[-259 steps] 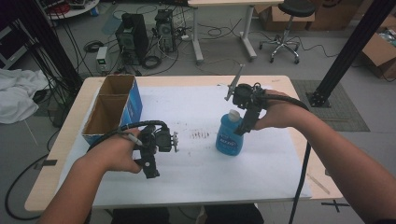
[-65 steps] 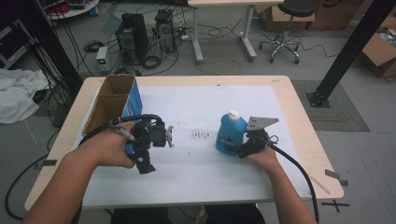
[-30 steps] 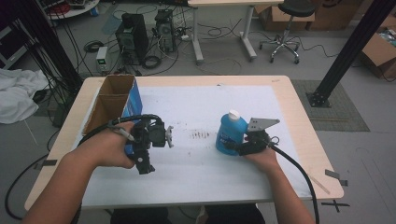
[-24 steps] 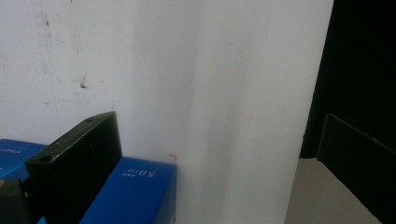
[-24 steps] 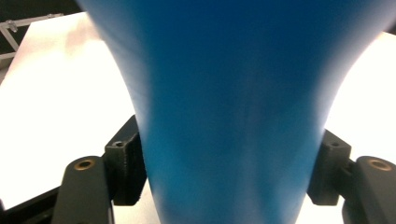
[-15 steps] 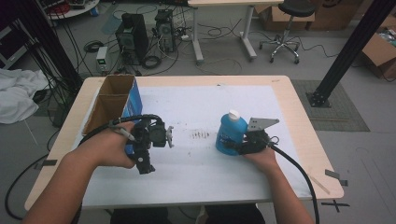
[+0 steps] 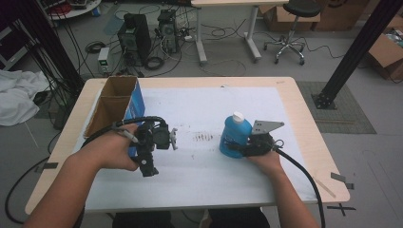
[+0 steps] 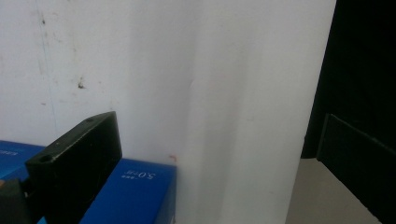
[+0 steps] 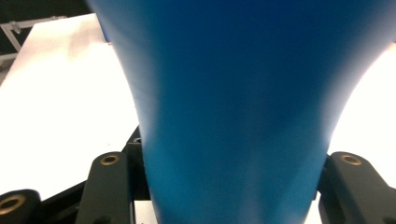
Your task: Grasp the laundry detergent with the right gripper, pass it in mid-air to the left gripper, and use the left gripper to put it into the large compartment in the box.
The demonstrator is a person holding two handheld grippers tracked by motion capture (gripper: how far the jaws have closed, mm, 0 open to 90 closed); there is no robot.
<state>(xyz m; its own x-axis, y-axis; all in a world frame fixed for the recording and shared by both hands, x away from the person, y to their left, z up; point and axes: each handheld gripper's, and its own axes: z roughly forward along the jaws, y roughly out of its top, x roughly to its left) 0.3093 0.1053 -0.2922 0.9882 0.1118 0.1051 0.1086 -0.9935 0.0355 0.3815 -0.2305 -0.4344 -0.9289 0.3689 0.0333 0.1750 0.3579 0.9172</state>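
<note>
We see a blue bottle (image 7: 235,135) with a white cap standing upright on the white-covered table (image 7: 199,102), right of centre. At its four o'clock, the right gripper (image 7: 237,146) has just been closing, jaws pinching the bottle's base. At nine o'clock, the left gripper (image 7: 149,166) hovers, jaws spread, beside a blue cardboard box (image 7: 116,104).

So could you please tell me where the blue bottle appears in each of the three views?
High view: blue bottle stands right of centre on the white sheet, with the right gripper at its base.
Left gripper view: not in it.
Right gripper view: blue bottle looms centre, between the jaws.
Shared landmark: the white sheet.
</note>
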